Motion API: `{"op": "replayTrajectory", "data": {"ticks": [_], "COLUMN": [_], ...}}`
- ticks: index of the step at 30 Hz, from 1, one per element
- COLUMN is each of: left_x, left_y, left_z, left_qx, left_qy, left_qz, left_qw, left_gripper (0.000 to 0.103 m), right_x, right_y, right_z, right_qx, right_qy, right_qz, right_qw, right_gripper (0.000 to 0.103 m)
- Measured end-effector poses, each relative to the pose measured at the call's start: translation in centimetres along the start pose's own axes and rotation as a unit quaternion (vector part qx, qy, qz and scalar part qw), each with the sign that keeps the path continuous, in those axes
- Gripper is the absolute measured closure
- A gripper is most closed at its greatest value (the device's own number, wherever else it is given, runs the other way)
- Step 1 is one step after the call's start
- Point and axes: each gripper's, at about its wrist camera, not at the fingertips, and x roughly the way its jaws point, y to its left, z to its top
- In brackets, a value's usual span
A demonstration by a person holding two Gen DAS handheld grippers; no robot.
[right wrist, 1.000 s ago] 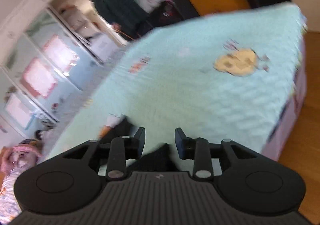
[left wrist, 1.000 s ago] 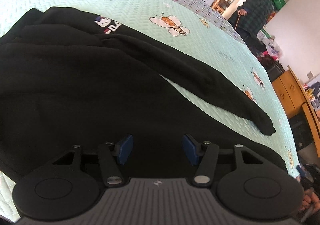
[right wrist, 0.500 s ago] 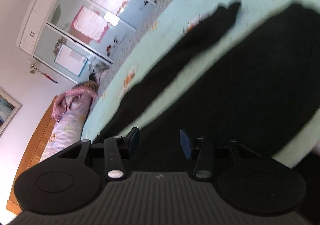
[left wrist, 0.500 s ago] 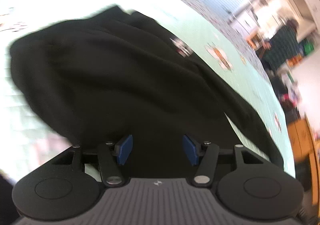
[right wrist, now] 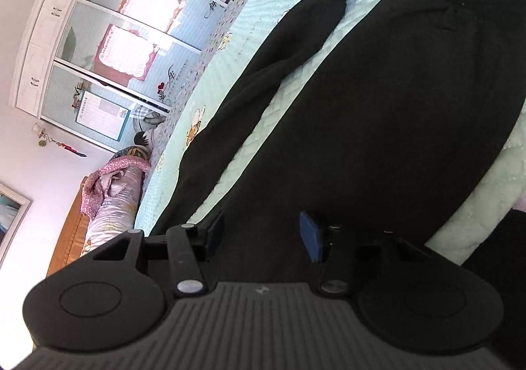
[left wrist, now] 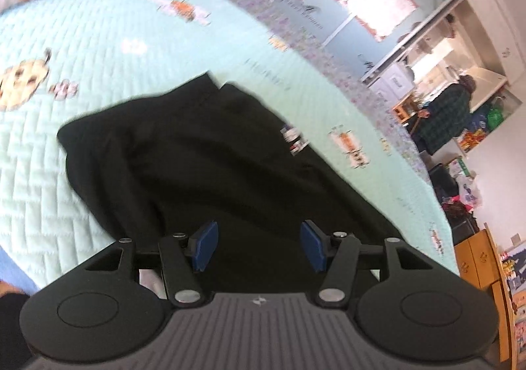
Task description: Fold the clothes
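Mint quilted bee-print bedspread [left wrist: 98, 41] carries the black long-sleeved top [left wrist: 203, 156] just ahead of both grippers; left gripper [left wrist: 259, 246] half-open, empty, right gripper [right wrist: 263, 233] empty, jaws opening; best pinch the hem squarely before folding, sleeve [right wrist: 296, 31] tucked in.

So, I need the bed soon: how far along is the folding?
Early. The black top lies spread on the bedspread, one sleeve still stretched out. Neither the left gripper nor the right gripper, whose jaws are opening, holds cloth. The main folds remain.
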Motion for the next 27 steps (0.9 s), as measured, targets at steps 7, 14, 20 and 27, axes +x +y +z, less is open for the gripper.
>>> {"op": "replayTrajectory", "data": {"ticks": [7,14,20,27], "left_x": [-1.4,0.7,6.3,15.6], "left_y": [-0.9,0.3,2.7,7.7], "left_z": [2.6,10.7,15.7,17.7], "left_qx": [0.045,0.042,0.022,-0.040], "left_qy": [-0.037,-0.049,-0.006,0.085], "left_qz": [-0.002,-0.022,-0.043,-0.052], "left_qw": [0.9983,0.9977,0.9988,0.9942], "left_gripper": [0.041,0.040,0.038,0.038], "right_x": [0.1,-0.2,0.3,0.4], "right_y": [-0.1,0.1,0.2,-0.5], "right_z": [-0.6,-1.0,-1.0,-0.4], "right_qx": [0.006,-0.011,-0.020,-0.005], "right_qy": [0.006,0.008,0.008,0.021], "right_qz": [0.018,0.012,0.003,-0.006], "right_qw": [1.000,1.000,1.000,1.000], "right_gripper": [0.045,0.045,0.045,0.044]}}
